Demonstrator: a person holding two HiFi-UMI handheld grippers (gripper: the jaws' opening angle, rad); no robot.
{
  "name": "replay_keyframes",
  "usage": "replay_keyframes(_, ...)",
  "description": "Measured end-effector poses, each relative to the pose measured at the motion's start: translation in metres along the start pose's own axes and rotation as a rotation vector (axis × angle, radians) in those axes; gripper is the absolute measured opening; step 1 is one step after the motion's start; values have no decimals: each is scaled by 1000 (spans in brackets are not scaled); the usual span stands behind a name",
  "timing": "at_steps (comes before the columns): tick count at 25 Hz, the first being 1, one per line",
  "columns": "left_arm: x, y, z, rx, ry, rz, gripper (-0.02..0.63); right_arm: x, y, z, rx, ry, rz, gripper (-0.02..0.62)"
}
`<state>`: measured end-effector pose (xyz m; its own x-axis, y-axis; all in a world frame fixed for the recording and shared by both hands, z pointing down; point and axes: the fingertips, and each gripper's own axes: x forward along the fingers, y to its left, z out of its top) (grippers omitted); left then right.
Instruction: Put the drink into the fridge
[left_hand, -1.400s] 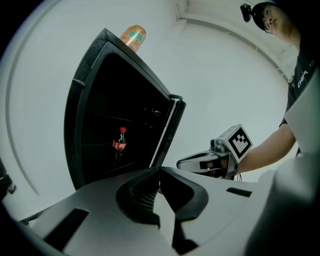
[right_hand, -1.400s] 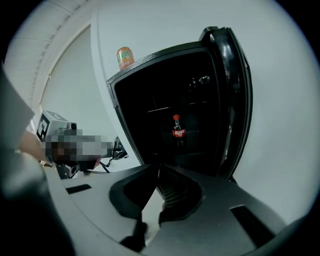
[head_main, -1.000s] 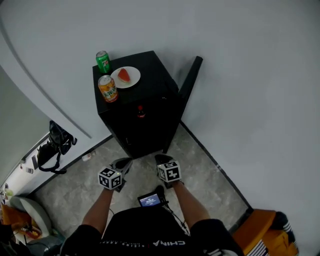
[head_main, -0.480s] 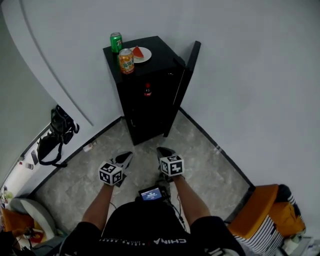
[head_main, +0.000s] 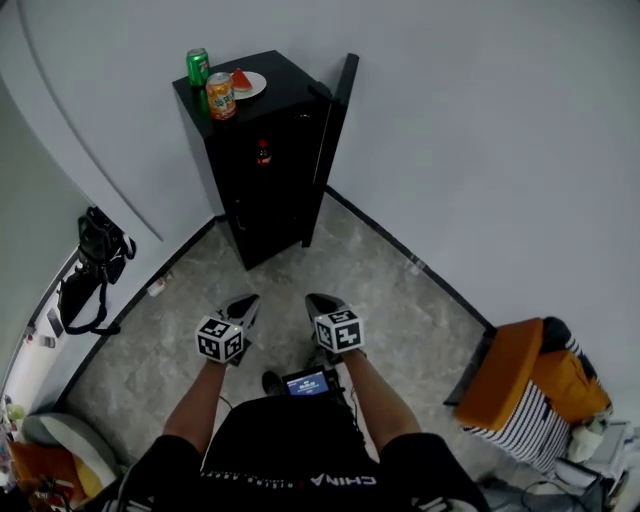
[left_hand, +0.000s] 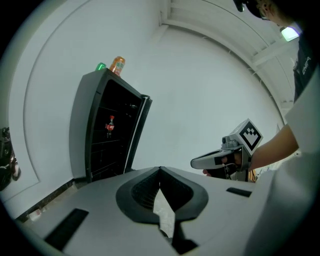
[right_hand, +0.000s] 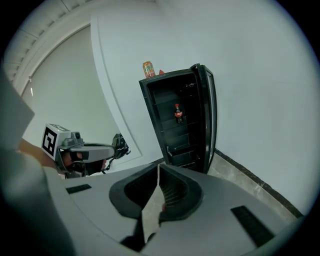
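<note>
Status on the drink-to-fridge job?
Done: the fridge has its door open, with a bottle on a shelf inside. In hand: nothing; left gripper and right gripper are shut, empty, away from the fridge. Left: green can and orange can sit on top beside the plate.

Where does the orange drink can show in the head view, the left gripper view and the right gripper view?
Head view: orange can, upper left, on the fridge top beside the green can.
Left gripper view: orange can, upper left, atop the fridge.
Right gripper view: orange can, top centre, atop the fridge.
Shared landmark: the black fridge's open door.
</note>
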<state>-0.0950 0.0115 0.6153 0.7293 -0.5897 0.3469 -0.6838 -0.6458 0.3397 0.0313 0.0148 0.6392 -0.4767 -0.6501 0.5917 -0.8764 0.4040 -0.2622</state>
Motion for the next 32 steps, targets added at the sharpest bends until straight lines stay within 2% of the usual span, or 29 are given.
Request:
replay_keyframes(7, 11, -39, -12, 2, 32, -14, 11, -15, -11, -5, 19, 8, 7, 21)
replay_keyframes(12, 22, -60, -15, 4, 45, -1, 11, -27, -21, 0, -32, 12, 43, 21)
replay_keyframes(17, 30, -75, -7, 18, 23, 33, 12, -33, -32, 5, -73, 14, 75, 20)
replay_keyframes(26, 32, -73, 4, 40, 7, 110, 12, -25, -28, 28, -155, -12, 126, 14)
replay_keyframes(32, 33, -68, 7, 47, 0, 161, 11, -25, -29, 30, -203, -9, 134, 14)
